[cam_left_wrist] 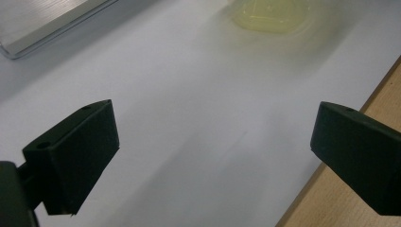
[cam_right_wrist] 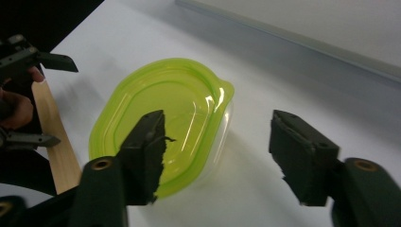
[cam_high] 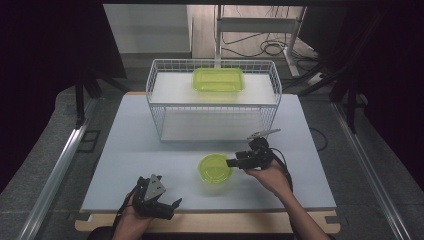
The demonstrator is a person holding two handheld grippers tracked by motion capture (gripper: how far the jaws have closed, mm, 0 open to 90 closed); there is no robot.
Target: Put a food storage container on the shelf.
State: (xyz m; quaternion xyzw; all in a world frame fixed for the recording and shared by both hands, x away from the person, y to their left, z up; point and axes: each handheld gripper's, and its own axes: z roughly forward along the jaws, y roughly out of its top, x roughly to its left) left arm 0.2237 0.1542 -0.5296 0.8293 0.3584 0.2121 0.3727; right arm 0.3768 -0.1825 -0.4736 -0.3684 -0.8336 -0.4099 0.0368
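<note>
Right tool (cam_high: 235,162) is hovering at the right edge of the round green container (cam_high: 215,168), which is sitting on the white tabletop (cam_high: 125,145) in front of the wire basket (cam_high: 155,92). In the right gripper view the jaws are standing wide apart and holding nothing: the left one is hanging over the container's lid (cam_right_wrist: 161,118), the other is over bare tabletop beyond the rim, and the small tab (cam_right_wrist: 226,88) on the lid is lying ahead of the gap. Whether the near jaw is touching the lid cannot be told.

Left tool (cam_high: 161,206) is idling low at the near edge of the tabletop, well apart from the container. Its own view shows both jaws spread wide with nothing between them, the container (cam_left_wrist: 269,16) showing as a pale blur far ahead.

A second, rectangular green container (cam_high: 218,79) is resting inside the wire basket toward the back.

Step in hand, as judged: the approach to a grasp on the round container, with the right tool lining up on its rim. Nothing is gripped yet.

Next move is probably calling for the right tool to shift so the rim or tab falls squarely between the jaws, then drop a little and close. The lid looks thin and slick, so a shallow bite may be slipping off; a deeper one seems safer. The left tool may be needed to steady the container.
</note>
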